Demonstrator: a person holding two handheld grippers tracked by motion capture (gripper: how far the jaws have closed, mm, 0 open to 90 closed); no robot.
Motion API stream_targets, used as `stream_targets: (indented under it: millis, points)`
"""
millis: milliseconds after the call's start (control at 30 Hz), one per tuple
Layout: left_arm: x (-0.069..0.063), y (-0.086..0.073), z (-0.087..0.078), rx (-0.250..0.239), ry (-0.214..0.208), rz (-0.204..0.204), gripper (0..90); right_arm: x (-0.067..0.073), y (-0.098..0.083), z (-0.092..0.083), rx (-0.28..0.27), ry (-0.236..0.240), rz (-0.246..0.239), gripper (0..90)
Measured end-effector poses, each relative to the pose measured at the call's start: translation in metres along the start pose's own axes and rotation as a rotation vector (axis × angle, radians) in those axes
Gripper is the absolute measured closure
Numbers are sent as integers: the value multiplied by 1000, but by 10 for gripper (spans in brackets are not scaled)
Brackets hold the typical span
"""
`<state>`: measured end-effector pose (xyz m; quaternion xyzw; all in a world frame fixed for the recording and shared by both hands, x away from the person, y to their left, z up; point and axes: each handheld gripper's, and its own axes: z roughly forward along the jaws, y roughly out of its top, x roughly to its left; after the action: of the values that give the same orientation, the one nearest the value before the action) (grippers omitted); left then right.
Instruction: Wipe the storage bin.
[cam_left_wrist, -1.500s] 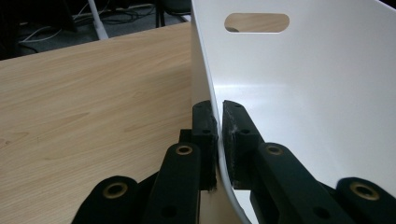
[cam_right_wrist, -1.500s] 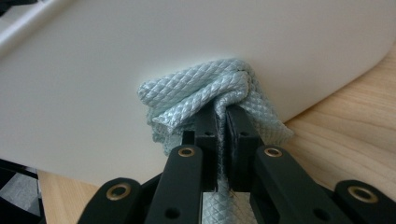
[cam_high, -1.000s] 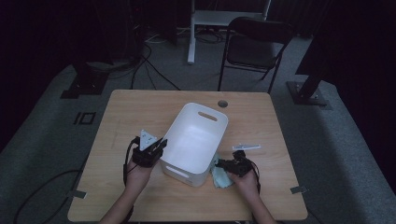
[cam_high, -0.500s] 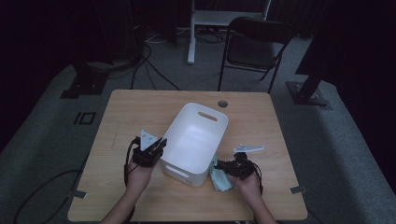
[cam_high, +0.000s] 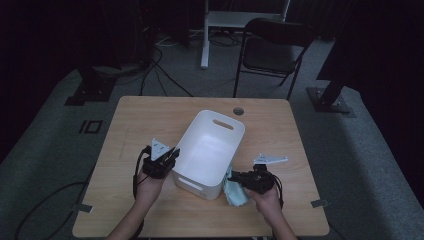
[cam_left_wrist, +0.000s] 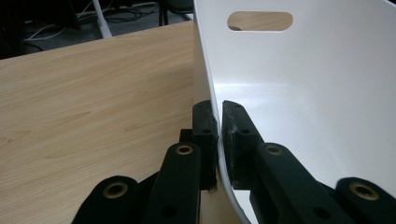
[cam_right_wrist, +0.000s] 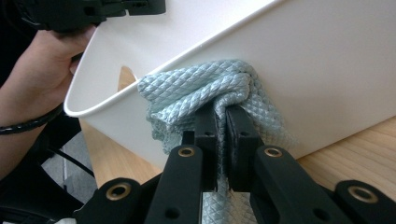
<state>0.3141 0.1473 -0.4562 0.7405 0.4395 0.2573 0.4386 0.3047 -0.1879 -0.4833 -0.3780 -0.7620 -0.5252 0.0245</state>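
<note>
The pale blue waffle-weave cloth (cam_right_wrist: 219, 88) is bunched between the jaws of the right gripper (cam_right_wrist: 221, 140), which are clamped on it; the cloth presses against the outer wall of the white plastic bin with slot handles (cam_right_wrist: 299, 70), just under its rim. In the high view the cloth (cam_high: 235, 189) hangs at the bin's near right corner, down to the light wooden counter (cam_high: 140, 125), with the right gripper (cam_high: 245, 178) just beside the bin (cam_high: 210, 150).

The left gripper (cam_left_wrist: 217, 135) has its jaws closed on the bin's thin side wall (cam_left_wrist: 205, 56), one jaw outside and one inside. In the high view the left gripper (cam_high: 167, 157) sits at the bin's left long side. The bin's white inside looks bare as far as it shows.

The bin lies slantwise in the middle of the counter. A round hole (cam_high: 238, 111) marks the counter beyond the bin. Past the far edge stand a black folding chair (cam_high: 272, 50) and a white frame leg (cam_high: 205, 35) on the grey floor, well apart from the work.
</note>
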Motion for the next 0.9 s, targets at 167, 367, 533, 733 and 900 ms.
stream_targets:
  millis: [167,367,533,733,900]
  points:
    - [0,0,0,-1,0,-3,846,-3,-3,3,23,-31,-10,849]
    - [-1,0,1,-3,4,-9,845,-10,-9,9,38,-56,12,848]
    - [-1,0,1,-3,5,-10,844,-17,-14,14,53,-75,25,847]
    - [-1,0,1,-4,6,-8,844,-23,-16,18,63,-87,40,847]
    - [-1,0,1,-6,5,-9,844,-31,-20,24,86,-106,54,847]
